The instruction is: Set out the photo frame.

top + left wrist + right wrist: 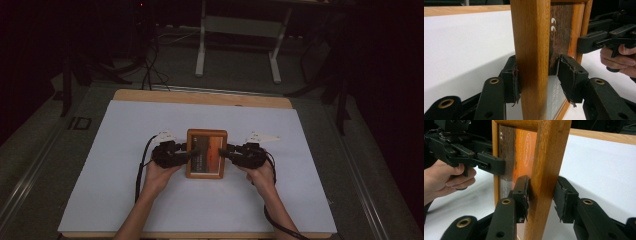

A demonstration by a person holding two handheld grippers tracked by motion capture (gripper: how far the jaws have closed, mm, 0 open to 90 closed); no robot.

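Note:
A small wooden picture frame [206,134] with an orange and dark print stands mid-table between my two grippers, glazed face towards the person. My left gripper [189,151] is shut on its left rail. In the left gripper view, the frame [531,30] sits between the left gripper's [537,66] pads, one pressed on the back and the other against the front. My right gripper [226,151] is shut on the right rail. In the right gripper view, the frame [551,145] is squeezed between the right gripper's [541,188] worn pads. Whether the bottom edge rests on the table is hidden.
A white sheet [150,200] covers the wooden table [200,96], bare on all sides of the frame. Both forearms come in from the near edge, with a cable [137,175] trailing from each gripper. Beyond the table stand a metal stand [235,50] and floor cables [150,70].

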